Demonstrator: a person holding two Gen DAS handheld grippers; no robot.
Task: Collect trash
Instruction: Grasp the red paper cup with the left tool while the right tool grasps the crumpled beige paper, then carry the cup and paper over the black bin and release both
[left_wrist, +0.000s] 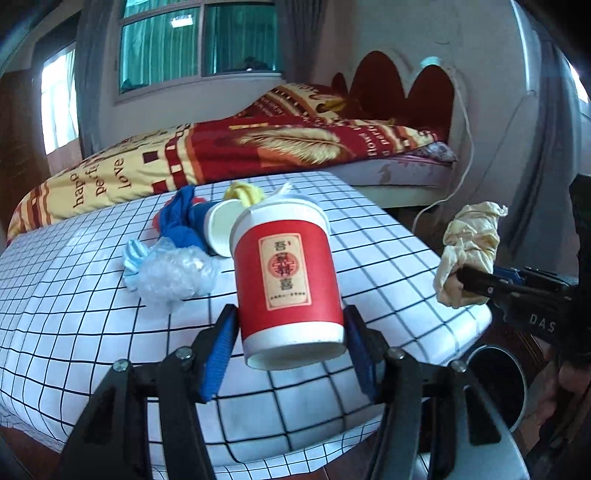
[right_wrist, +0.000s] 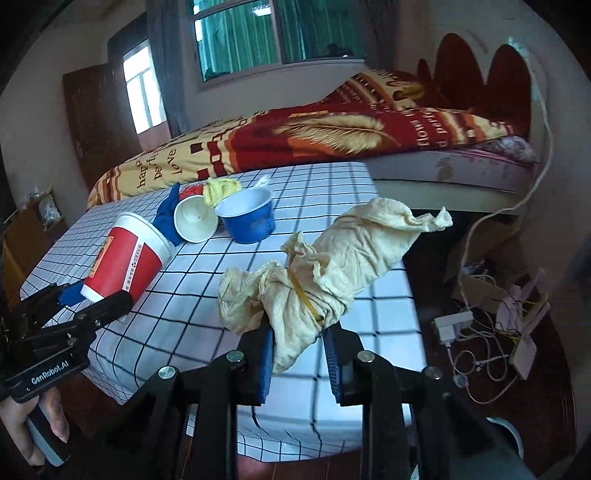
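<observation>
Two pieces of trash were already gripped and lifted off the table (left_wrist: 74, 314): the left gripper (left_wrist: 291, 328) was clamped on the base of a red paper cup (left_wrist: 288, 280), the right gripper (right_wrist: 297, 349) pinched a crumpled yellowish cloth (right_wrist: 332, 258) bound with a rubber band. The carrying step seemed underway; next, each probably needed moving over the round bin (left_wrist: 498, 384) just beside the table, then releasing. The cup looked stiff and smooth, the cloth limp and wrinkled. A blue bowl (right_wrist: 247, 218) and a white cup (right_wrist: 194, 219) remained on the checked cloth.
</observation>
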